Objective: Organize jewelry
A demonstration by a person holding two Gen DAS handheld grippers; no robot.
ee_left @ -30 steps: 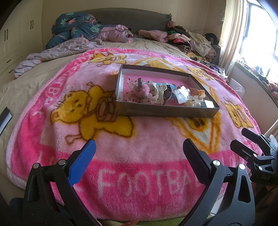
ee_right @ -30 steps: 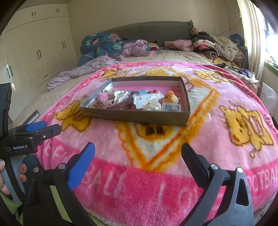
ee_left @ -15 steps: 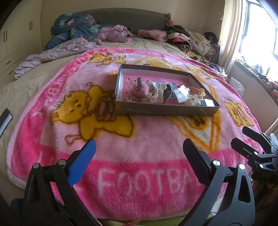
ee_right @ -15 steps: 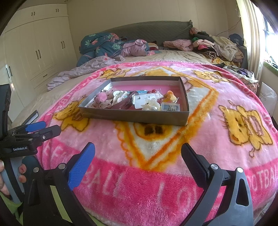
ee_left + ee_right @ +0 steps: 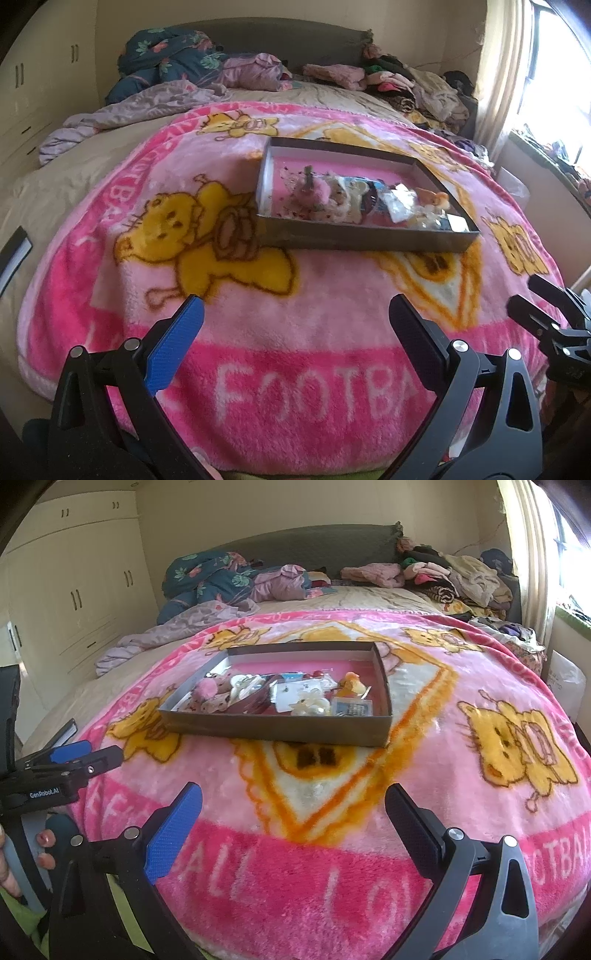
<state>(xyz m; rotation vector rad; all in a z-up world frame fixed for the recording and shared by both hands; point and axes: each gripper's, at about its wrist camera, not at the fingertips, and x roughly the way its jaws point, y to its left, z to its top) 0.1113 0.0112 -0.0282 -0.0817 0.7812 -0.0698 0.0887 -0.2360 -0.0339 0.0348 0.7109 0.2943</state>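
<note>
Pink fleece blanket [image 5: 280, 295] with yellow cartoon figures and white lettering covers the near part of the bed [image 5: 66, 192]. On the blanket lies a shallow grey box [image 5: 354, 240], its floor lined in pink. The jewelry pile [image 5: 354, 201] sits inside the box, crowded toward the near wall; the far half of the floor is bare. Identifiable pieces: a pink fluffy item [image 5: 207, 689] at the left end, white flower-shaped pieces [image 5: 310, 704] near the middle, an orange item [image 5: 352, 684] toward the right, and a small clear case [image 5: 351, 707] against the near wall. Finer detail cannot be resolved.

Left claw [image 5: 295, 321]: released, jaws wide apart, nothing between them, held above the blanket's near edge, well apart from the box. Right claw [image 5: 293, 808]: released, jaws wide apart, nothing held, also short of the box.

Folded and loose clothes [image 5: 443, 576] lie heaped against the headboard [image 5: 314, 541]. Cream wardrobe doors [image 5: 77, 590] stand along the left wall.
</note>
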